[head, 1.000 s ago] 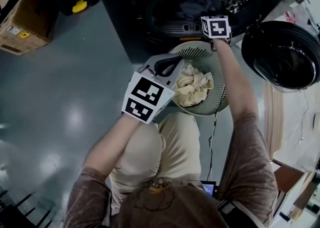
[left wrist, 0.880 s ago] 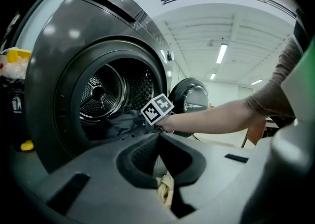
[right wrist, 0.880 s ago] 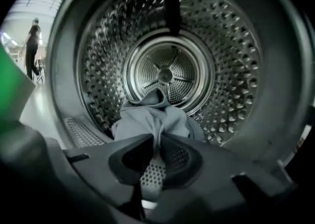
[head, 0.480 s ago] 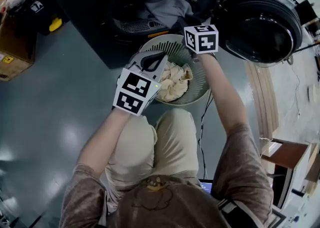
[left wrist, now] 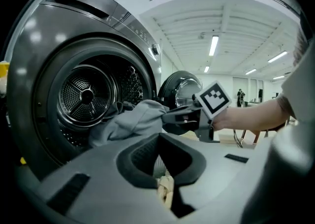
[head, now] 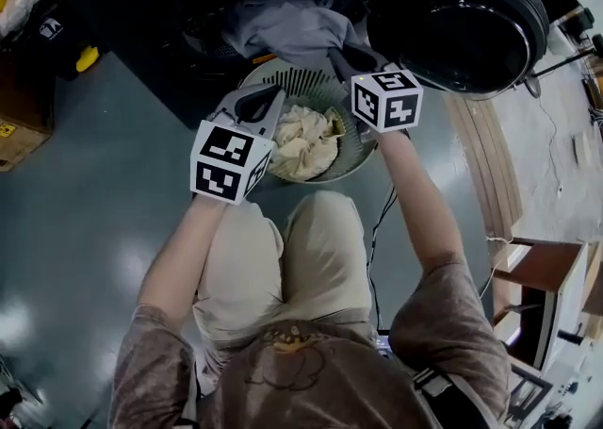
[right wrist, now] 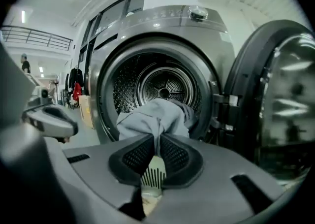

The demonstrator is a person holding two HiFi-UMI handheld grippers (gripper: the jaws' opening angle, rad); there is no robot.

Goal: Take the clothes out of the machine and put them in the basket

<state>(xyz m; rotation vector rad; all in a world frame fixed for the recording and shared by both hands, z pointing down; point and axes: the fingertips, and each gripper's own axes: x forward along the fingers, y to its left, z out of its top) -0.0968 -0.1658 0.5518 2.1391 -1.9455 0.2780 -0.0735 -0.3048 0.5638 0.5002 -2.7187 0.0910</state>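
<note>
Grey garment pulled farther out, glossy floor

Finding no word or number clear enough to be spelled out. Making out only a small slanted wordmark on the upper panel of the dark grey metal washing machine, too faint for reading. Seeing black-and-white square code patterns, without letters, on the left white cube atop the left claw and on the right white cube atop the right claw. Noticing a yellow sticker on the brown cardboard box and a white mark on the black case, both blurring beyond reading.
</note>
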